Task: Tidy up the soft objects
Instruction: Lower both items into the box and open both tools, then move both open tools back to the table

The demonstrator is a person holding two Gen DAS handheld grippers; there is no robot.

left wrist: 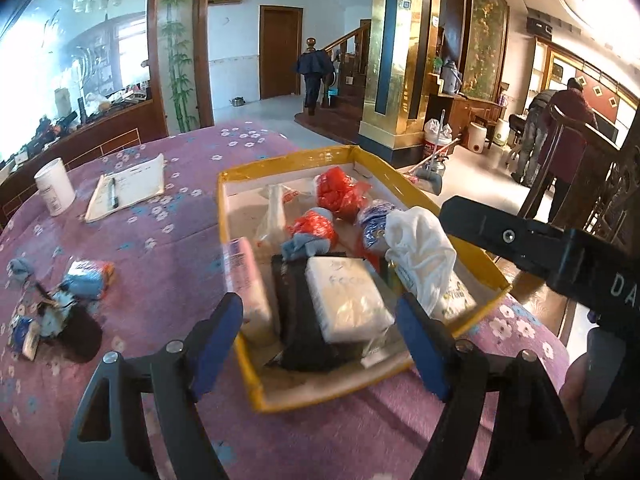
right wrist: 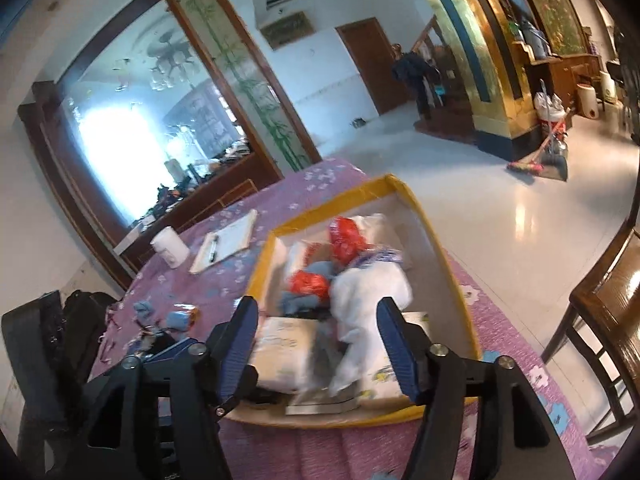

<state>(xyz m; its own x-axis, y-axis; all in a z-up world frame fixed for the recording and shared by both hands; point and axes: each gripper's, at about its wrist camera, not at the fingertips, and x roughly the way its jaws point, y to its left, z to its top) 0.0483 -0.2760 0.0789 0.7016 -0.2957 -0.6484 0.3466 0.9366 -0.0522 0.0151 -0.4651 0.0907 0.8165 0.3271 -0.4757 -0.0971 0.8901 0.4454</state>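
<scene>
Left gripper (left wrist: 320, 336) open, empty, over the box's (left wrist: 478, 258) near edge. Right gripper (right wrist: 316, 344) open, empty, also above the box. Box sits toward the table's (left wrist: 160, 248) right edge, holding a white bag (left wrist: 420, 256), tissue pack (left wrist: 346, 298), red bags (left wrist: 338, 192). Blue bundle (left wrist: 86, 278) and sock (left wrist: 21, 270) lie near the left edge.

White bag (right wrist: 368, 292) blurred; tissue pack (left wrist: 347, 300) lettering unreadable
</scene>
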